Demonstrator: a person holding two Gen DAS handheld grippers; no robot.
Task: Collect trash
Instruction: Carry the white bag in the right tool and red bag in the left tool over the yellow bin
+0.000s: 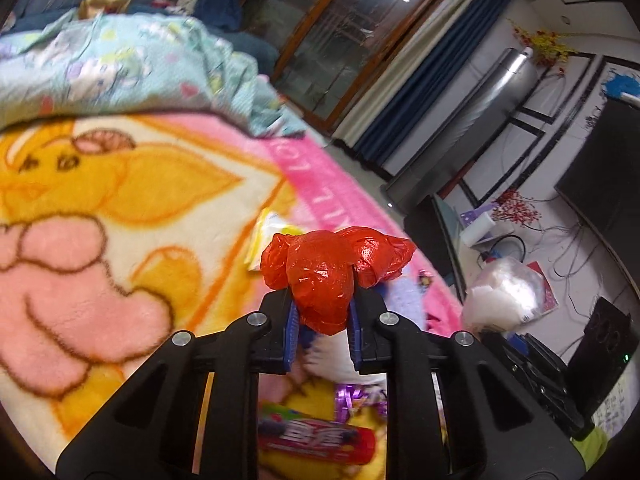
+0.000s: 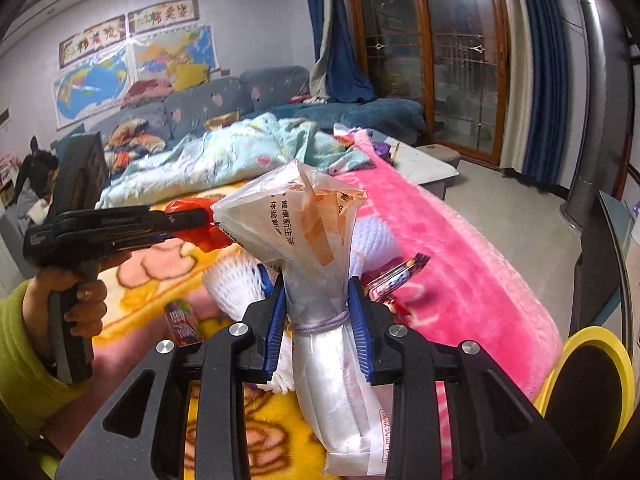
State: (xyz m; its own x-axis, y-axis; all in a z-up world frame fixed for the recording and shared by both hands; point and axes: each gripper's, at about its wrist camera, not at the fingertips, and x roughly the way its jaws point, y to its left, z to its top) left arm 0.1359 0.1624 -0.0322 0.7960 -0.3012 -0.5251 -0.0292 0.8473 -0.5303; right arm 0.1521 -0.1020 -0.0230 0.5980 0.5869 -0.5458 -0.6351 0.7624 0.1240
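Trash bag [image 2: 320, 240] bottom cut off

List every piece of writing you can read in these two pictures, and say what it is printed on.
"健康新生活" and "体验新": clear plastic bag.
Pink blanket border: lettering, blurred.
Red candy tube: blurred.
Wall banners: too stylised to read.
Maps: too small.

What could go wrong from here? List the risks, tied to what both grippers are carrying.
1. The left gripper pinches only the lower part of the crumpled red plastic bag; thin film could slip out.
2. The right gripper squeezes the clear plastic bag at its tied neck, so the loose body below could swing or slide free.
3. The two loads sit close together and could snag each other above the pink blanket.
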